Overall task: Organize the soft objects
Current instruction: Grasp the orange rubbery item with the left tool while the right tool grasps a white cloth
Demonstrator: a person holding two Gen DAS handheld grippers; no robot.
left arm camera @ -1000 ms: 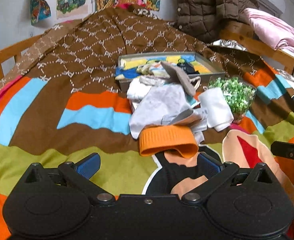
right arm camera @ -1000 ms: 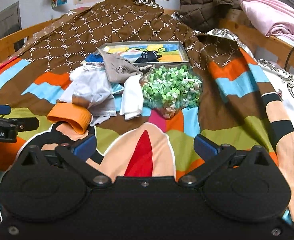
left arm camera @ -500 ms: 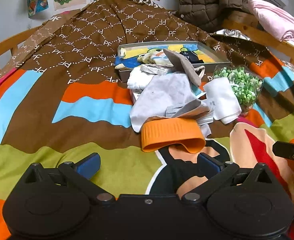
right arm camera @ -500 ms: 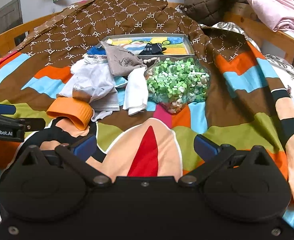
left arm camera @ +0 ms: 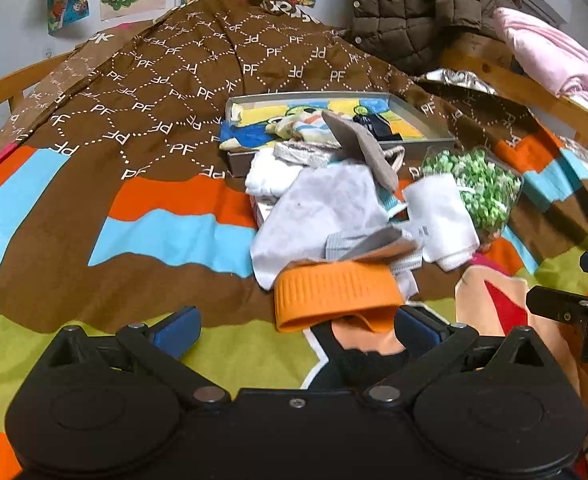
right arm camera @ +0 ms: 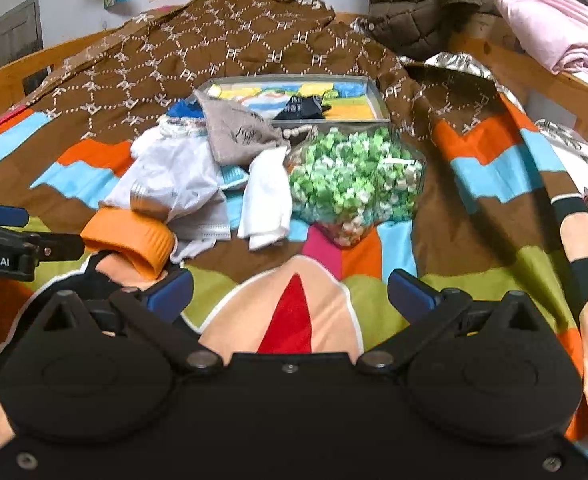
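Two grippers hovered low over a striped bedspread (left arm camera: 166, 236), each with its blue-padded fingers spread wide and nothing between them: the left gripper (left arm camera: 296, 326) at the bottom centre of its own view, the right gripper (right arm camera: 290, 294) likewise in its view. One heap of soft things lay mid-frame. Reading the left view from left to right, it held one crumpled white-grey cloth (left arm camera: 318, 216), one orange ribbed band (left arm camera: 334, 292) at the heap's near edge just ahead of the left gripper, one grey-brown pouch (left arm camera: 368, 148) draped higher up, one folded white sock (left arm camera: 442, 220), and one clear bag of green and white pieces (left arm camera: 478, 184) touching the sock on its right. One shallow grey tray (left arm camera: 422, 114) sat behind the heap, above centre, with a cartoon-printed lining and one small black item (right arm camera: 304, 108) inside. Upper right, one brown quilted jacket (left arm camera: 422, 8) and one pink bundle (left arm camera: 550, 60) rested by the wooden bed rail (left arm camera: 490, 70).
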